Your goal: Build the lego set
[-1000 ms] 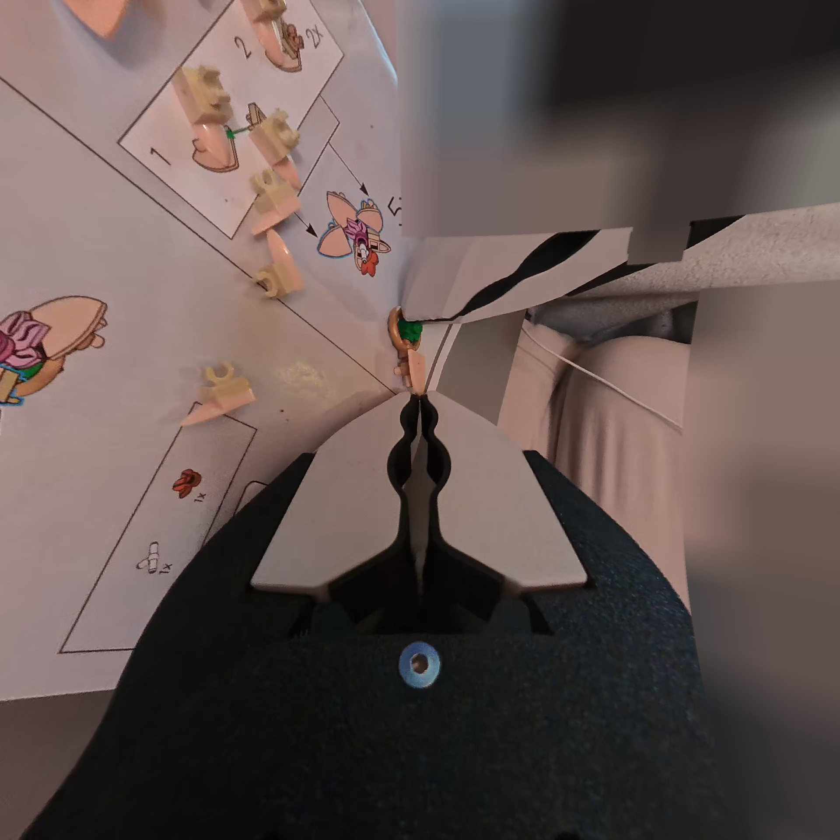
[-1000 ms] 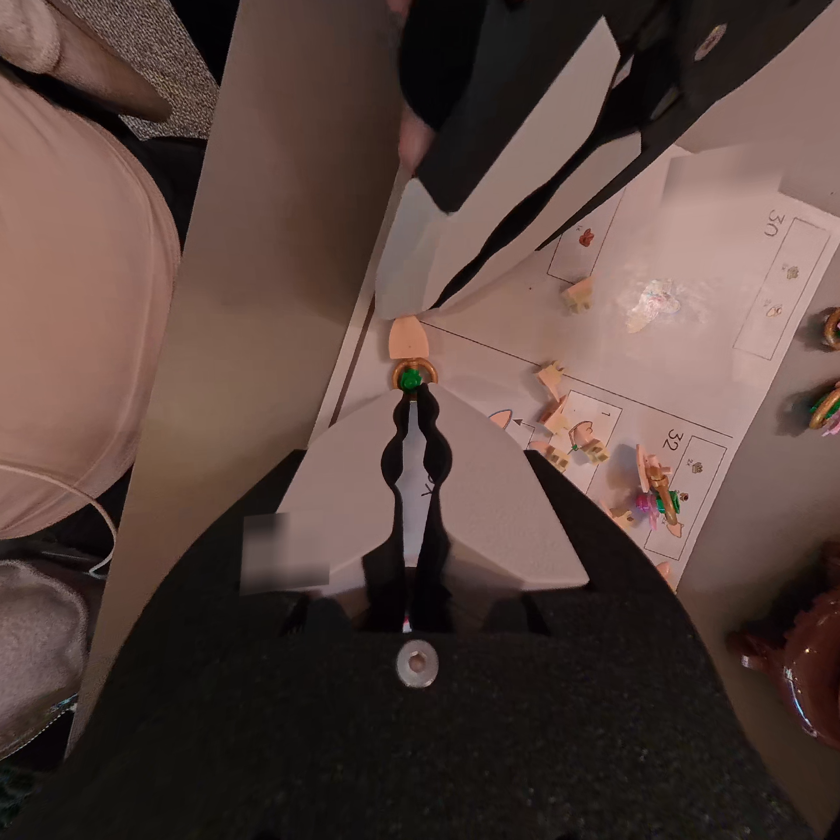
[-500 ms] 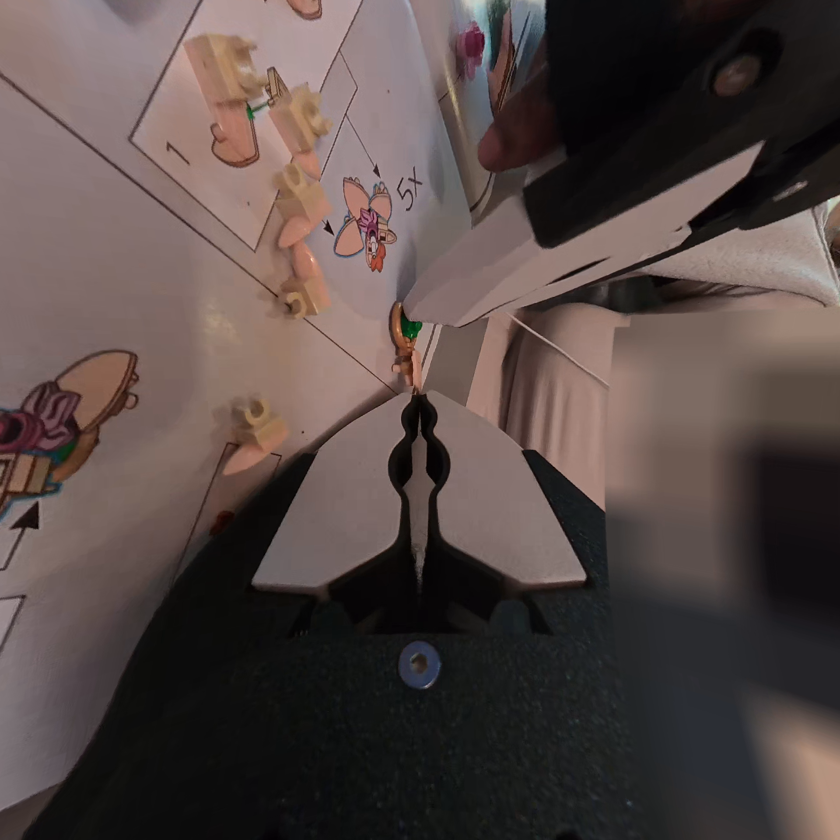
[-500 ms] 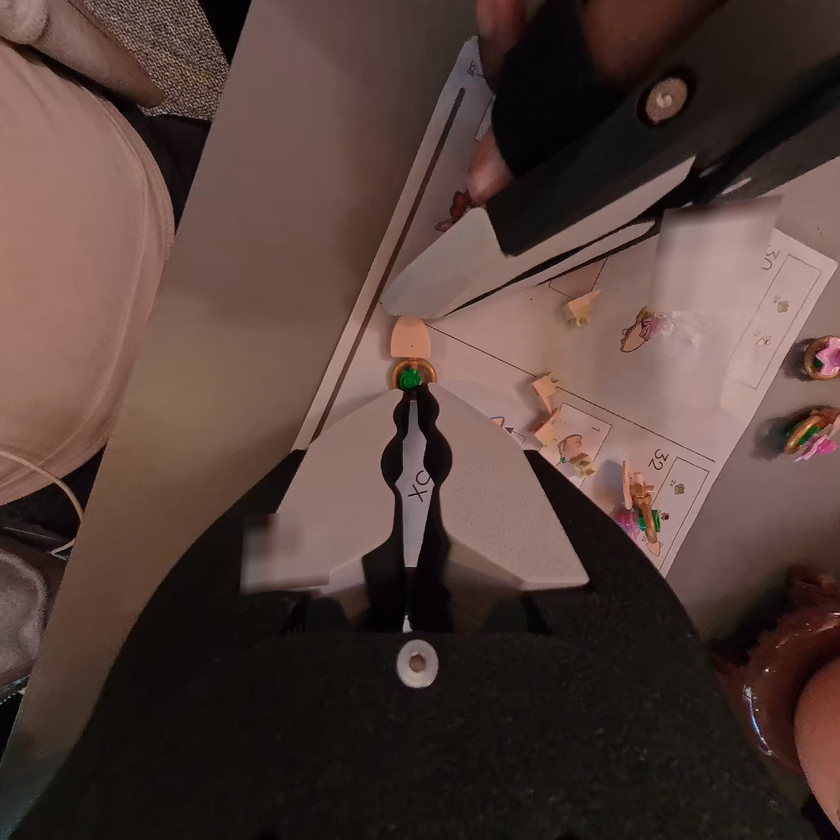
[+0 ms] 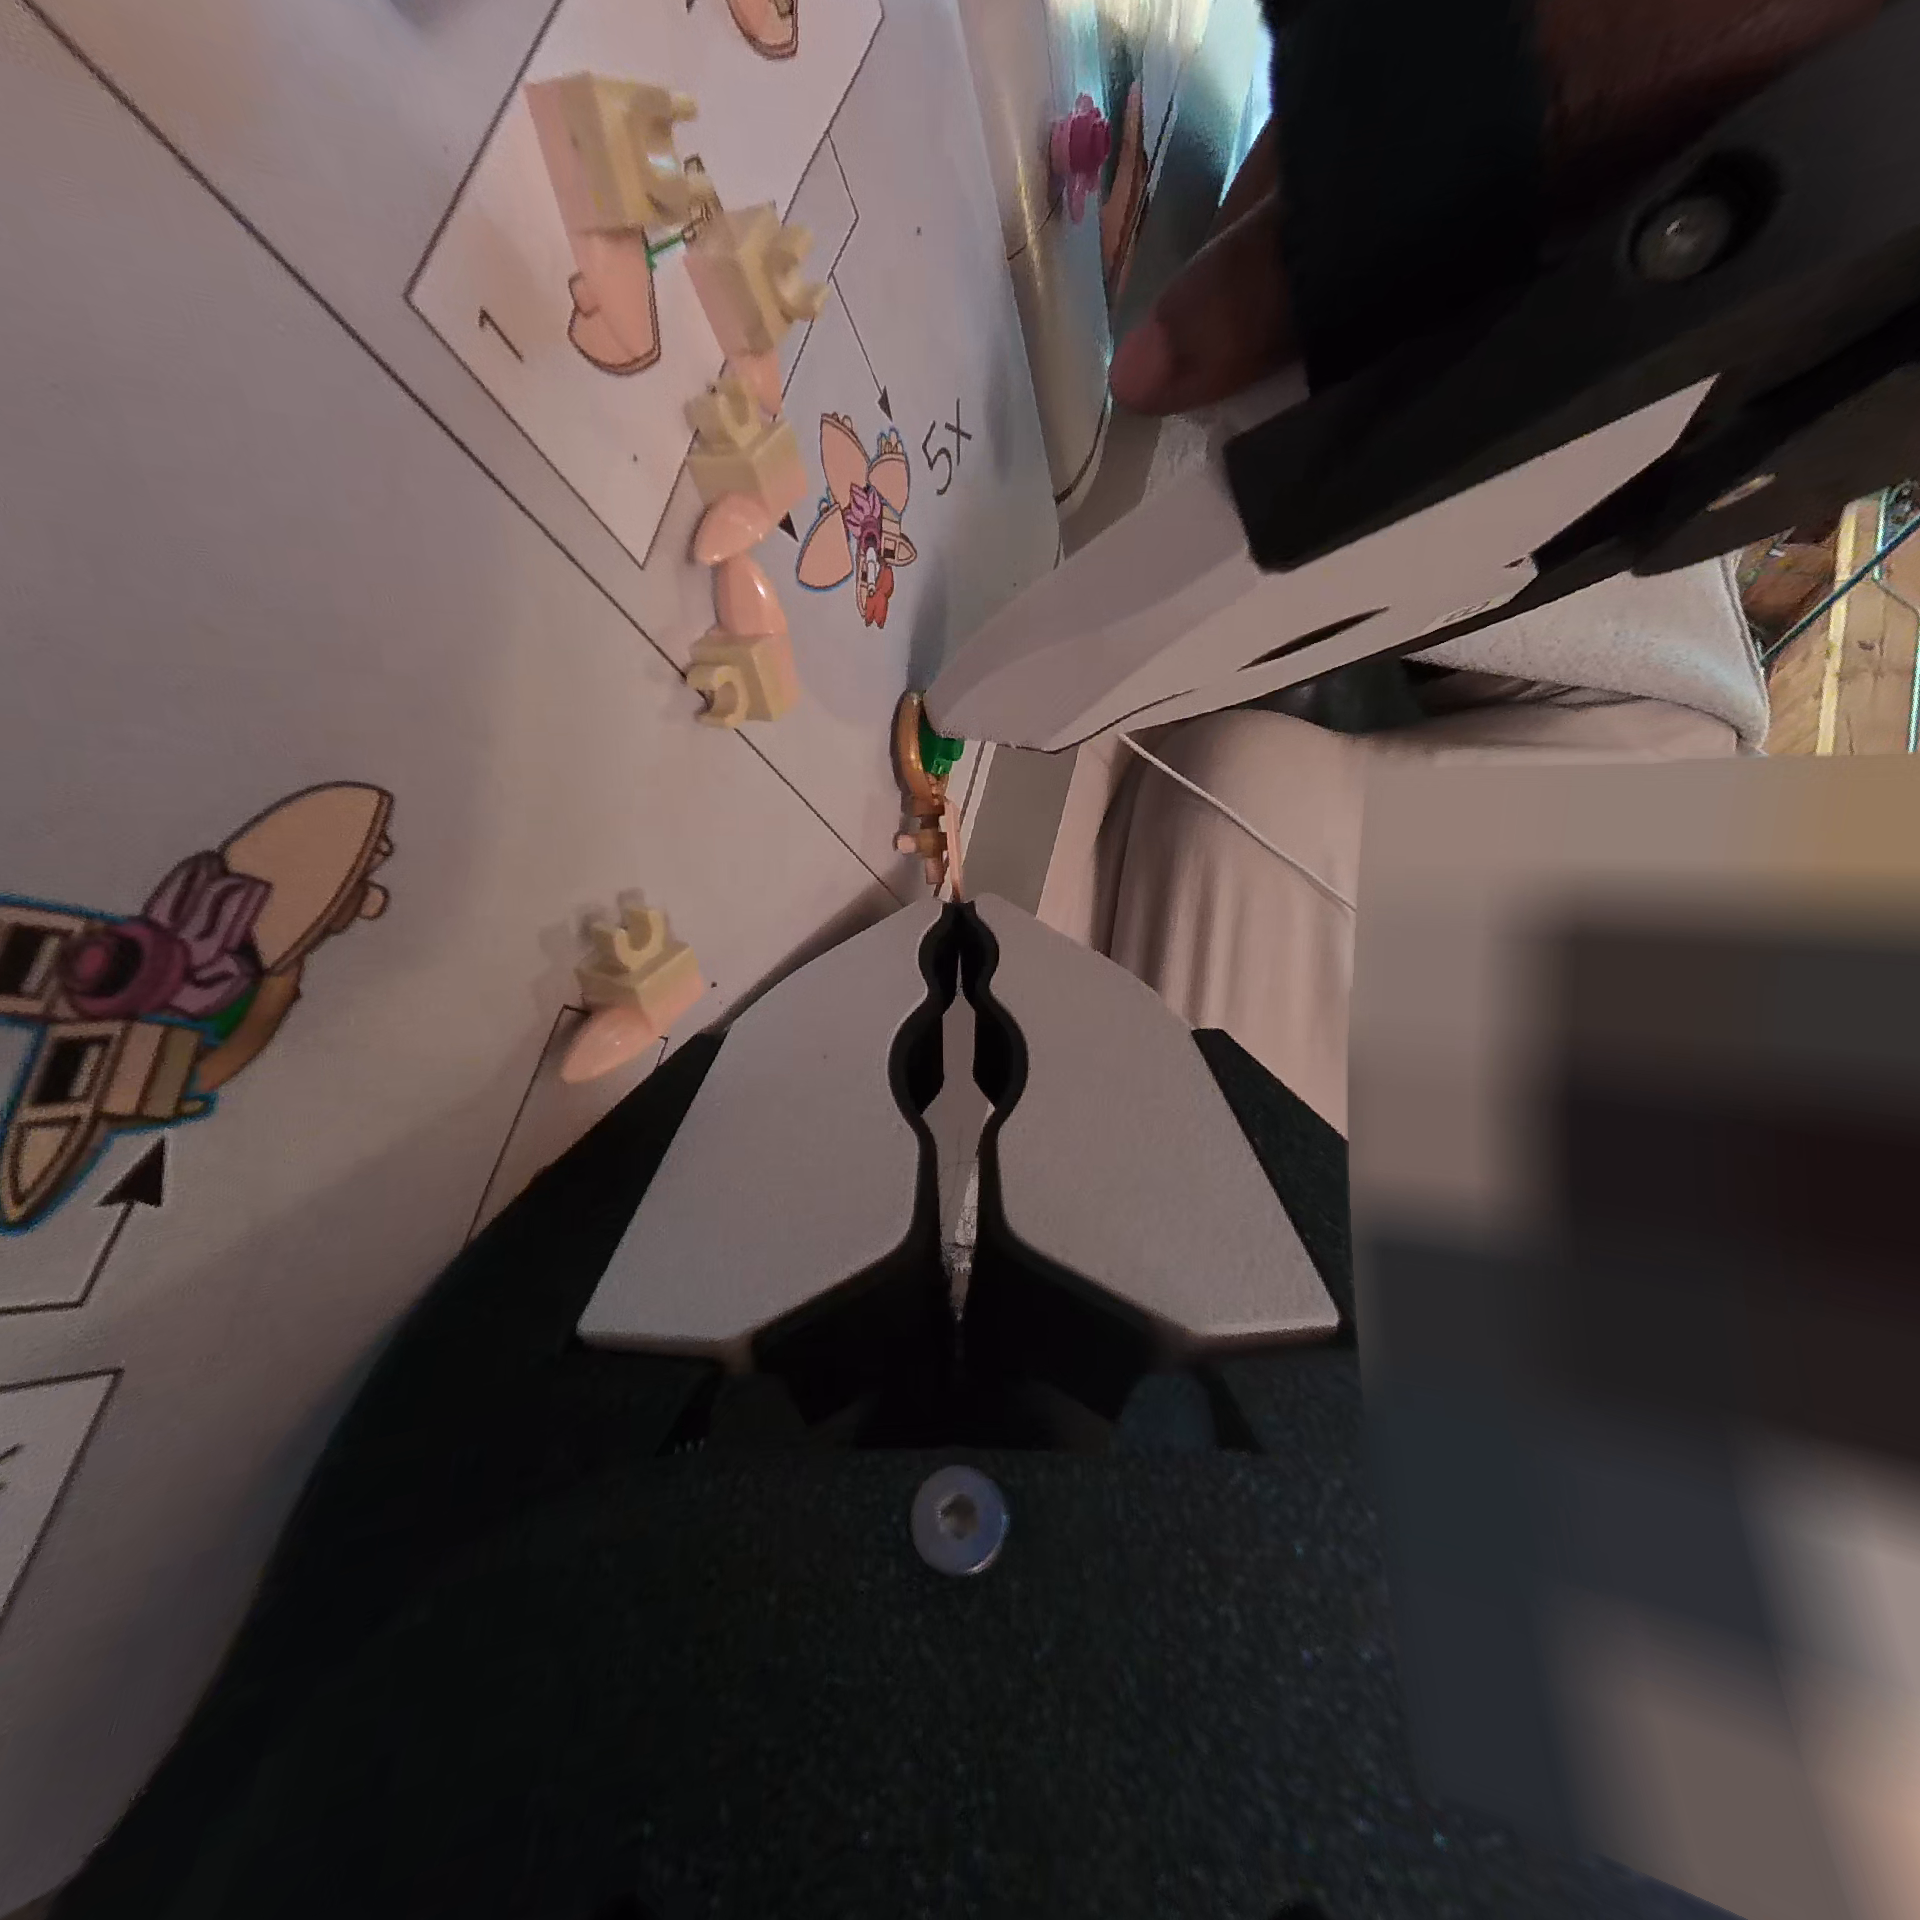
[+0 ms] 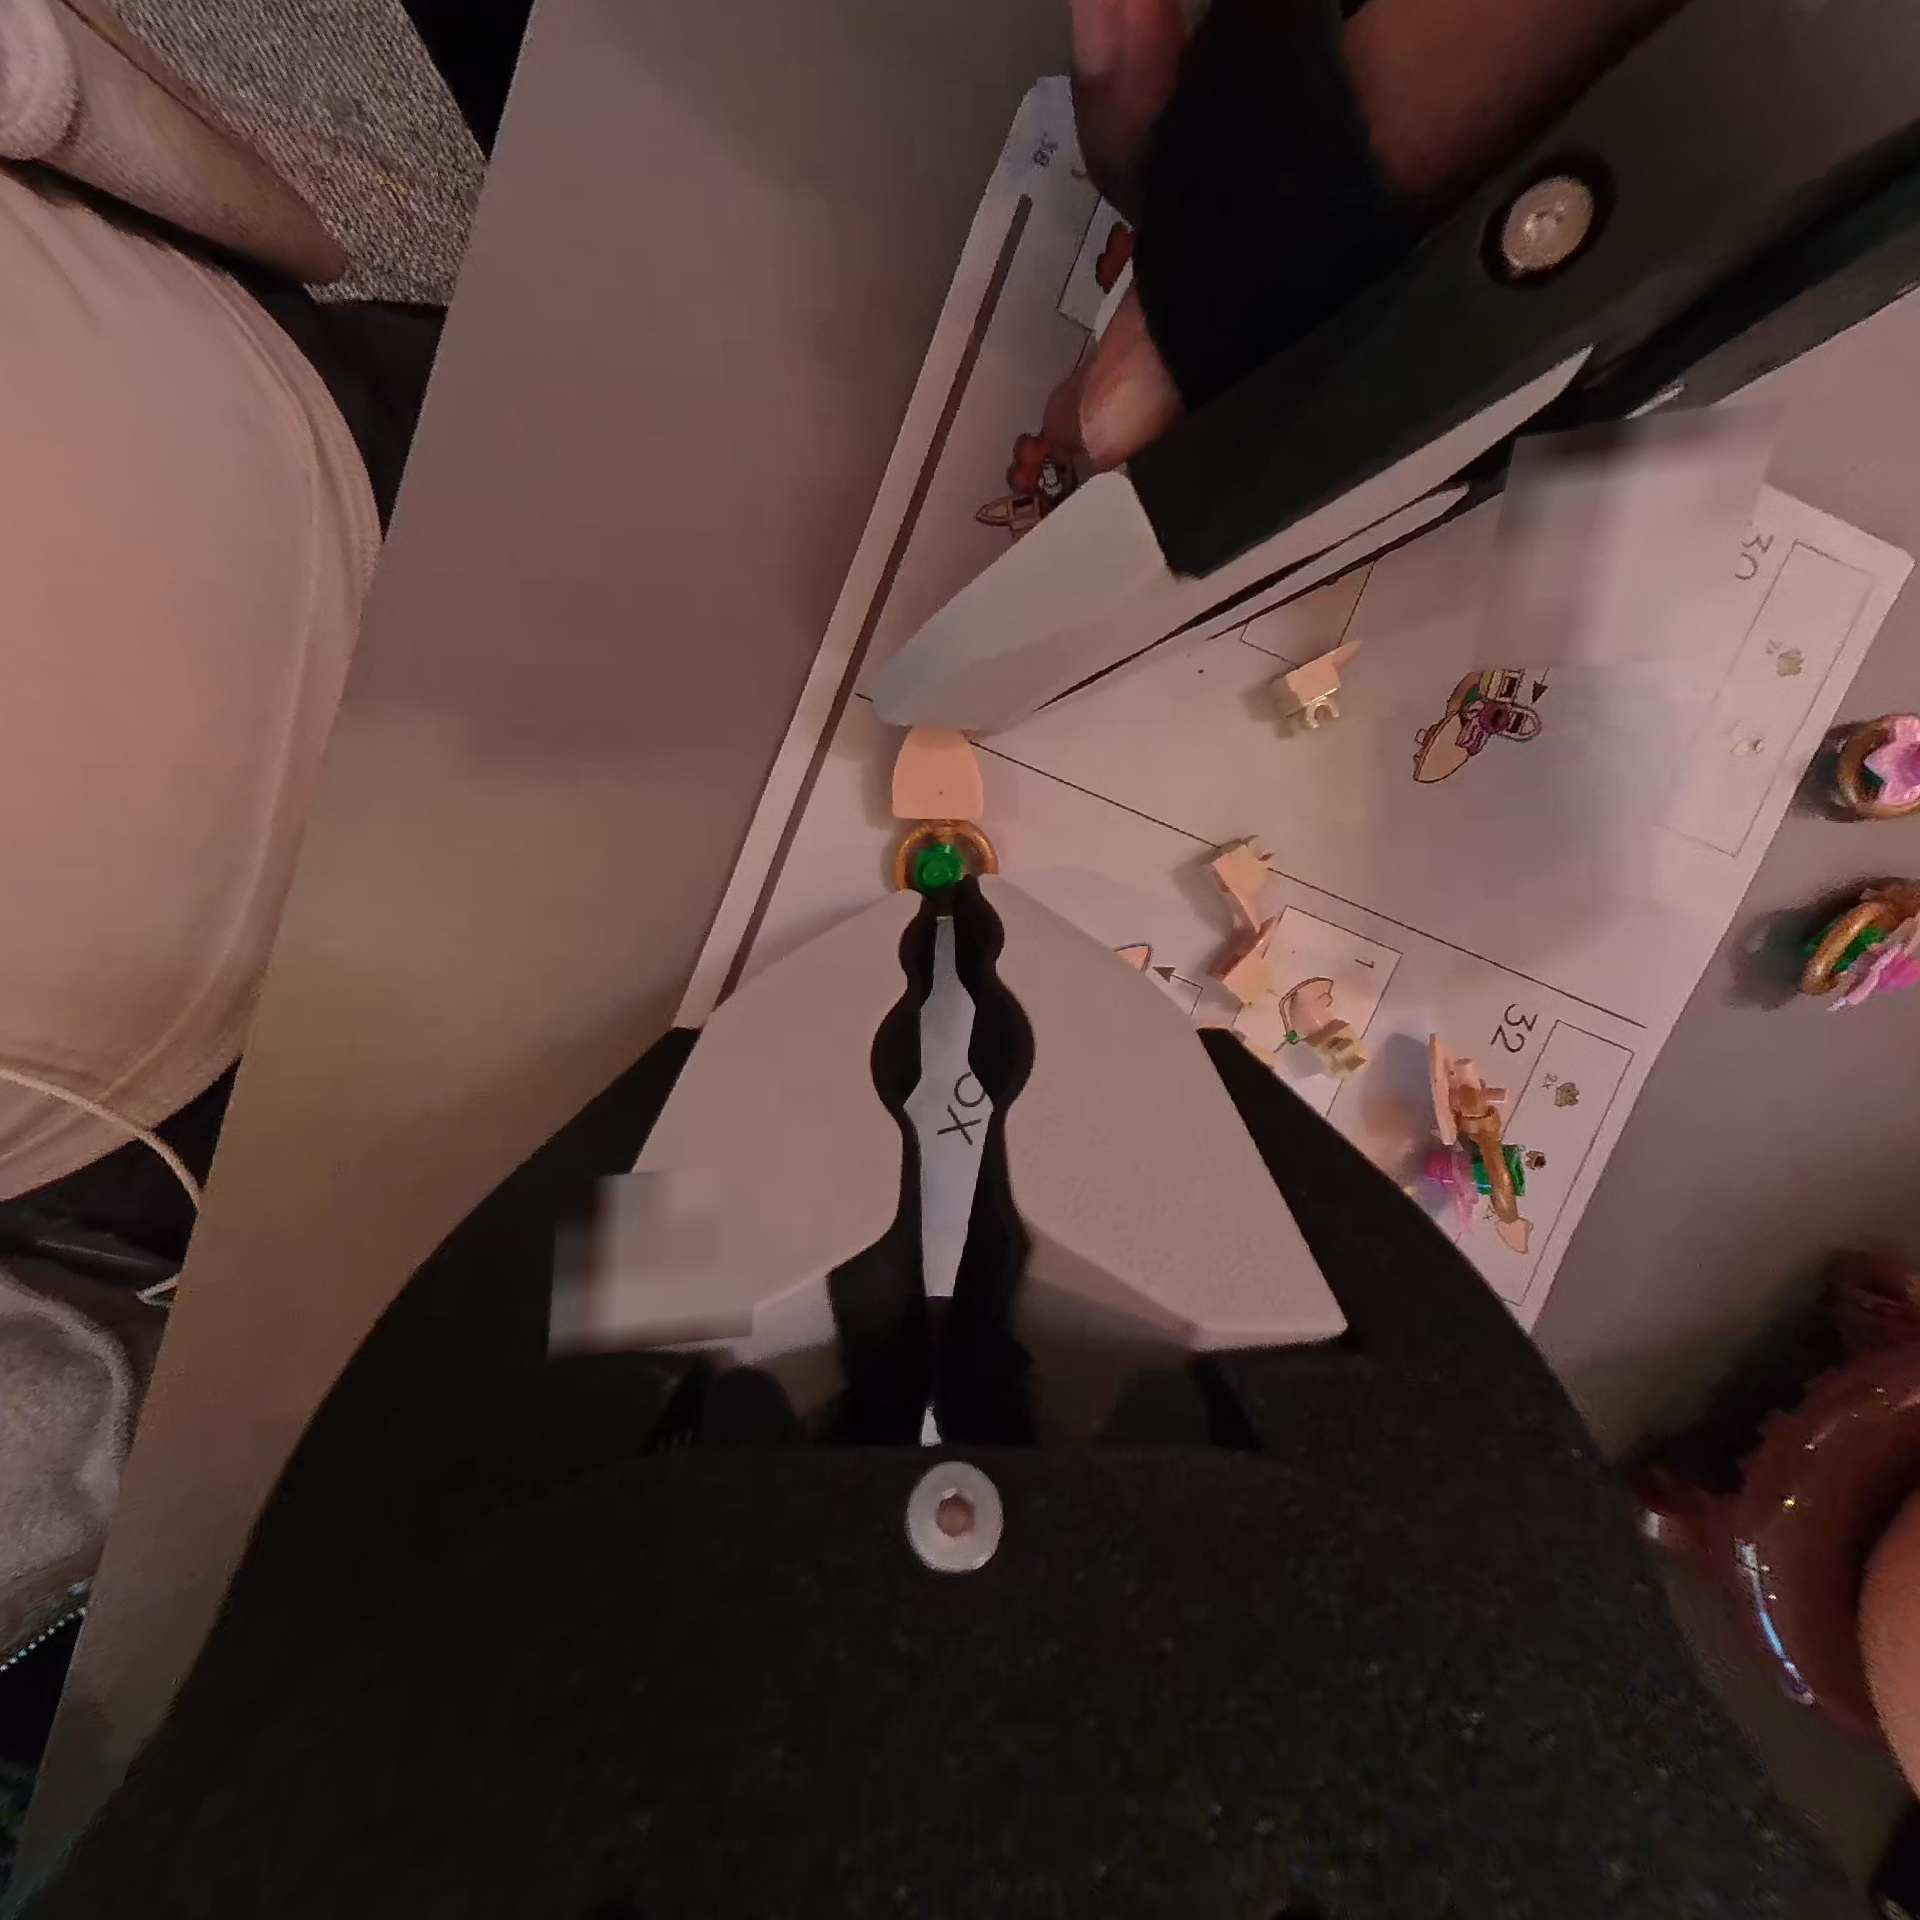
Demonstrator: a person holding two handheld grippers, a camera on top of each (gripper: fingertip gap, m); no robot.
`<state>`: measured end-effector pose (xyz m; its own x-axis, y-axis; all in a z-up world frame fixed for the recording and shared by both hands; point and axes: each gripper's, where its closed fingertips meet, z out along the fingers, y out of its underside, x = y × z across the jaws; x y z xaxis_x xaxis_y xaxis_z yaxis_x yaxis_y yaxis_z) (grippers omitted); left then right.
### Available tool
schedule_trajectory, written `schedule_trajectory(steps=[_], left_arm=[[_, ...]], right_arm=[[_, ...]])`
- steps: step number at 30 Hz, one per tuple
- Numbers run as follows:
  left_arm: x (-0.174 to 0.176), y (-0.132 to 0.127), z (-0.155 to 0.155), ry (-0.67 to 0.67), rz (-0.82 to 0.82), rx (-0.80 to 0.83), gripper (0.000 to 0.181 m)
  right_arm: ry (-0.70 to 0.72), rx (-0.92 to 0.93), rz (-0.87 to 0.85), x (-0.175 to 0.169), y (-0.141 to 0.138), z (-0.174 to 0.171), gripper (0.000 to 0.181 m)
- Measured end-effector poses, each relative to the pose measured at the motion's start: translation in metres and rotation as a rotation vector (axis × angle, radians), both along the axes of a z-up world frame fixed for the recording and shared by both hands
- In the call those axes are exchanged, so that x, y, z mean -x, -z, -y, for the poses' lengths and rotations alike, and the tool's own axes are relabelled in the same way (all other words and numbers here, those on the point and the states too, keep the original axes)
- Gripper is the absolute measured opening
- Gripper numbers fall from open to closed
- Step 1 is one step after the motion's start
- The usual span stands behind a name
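Observation:
My left gripper (image 5: pixel 961 912) is shut on a pale pink petal piece (image 5: pixel 943 868), seen edge-on. In the right wrist view the petal (image 6: pixel 938 777) shows flat, with the left gripper (image 6: pixel 914 709) at its far end. My right gripper (image 6: pixel 945 906) is shut on a gold ring with a green stud (image 6: pixel 938 864), which touches the petal's near end. In the left wrist view the right gripper (image 5: pixel 940 712) comes in from the upper right onto the ring (image 5: pixel 920 750). Both hold this small assembly just above the instruction sheet (image 5: pixel 312 644), near the table's edge.
Several tan clip and pink petal pieces (image 5: pixel 743 488) lie on the sheet (image 6: pixel 1558 831), one apart (image 5: pixel 623 997). Flower assemblies (image 6: pixel 1875 764) (image 6: pixel 1860 940) sit on the grey table to the right, another on the sheet (image 6: pixel 1470 1143). A brown glossy object (image 6: pixel 1766 1579) is at the lower right. A person's lap lies beyond the table edge. Less than 4 cm separates the two grippers' tips.
Both grippers have stayed shut on the petal and ring. The pair has shifted and turned over the sheet; the opposite gripper now lies flatter across each view.

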<state>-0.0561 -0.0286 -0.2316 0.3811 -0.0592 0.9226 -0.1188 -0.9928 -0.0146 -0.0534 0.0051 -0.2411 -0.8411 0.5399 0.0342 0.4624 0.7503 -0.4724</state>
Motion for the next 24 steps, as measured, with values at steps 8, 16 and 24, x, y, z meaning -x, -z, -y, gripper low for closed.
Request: schedule_trajectory(steps=[8,16,24], left_arm=[[-0.0003,0.0,0.0012,-0.003,-0.005,0.011,0.0],[-0.0006,-0.0001,0.0022,0.0,-0.004,0.012,0.0],[-0.0008,-0.0002,0.0033,0.015,-0.005,0.011,0.0]], right_arm=[[0.028,0.008,0.021,-0.0002,0.0004,-0.0003,0.003],[0.004,-0.038,0.082,0.0006,0.0007,0.0,0.003],[-0.041,-0.1,0.094,0.0008,0.0009,0.0007,0.004]])
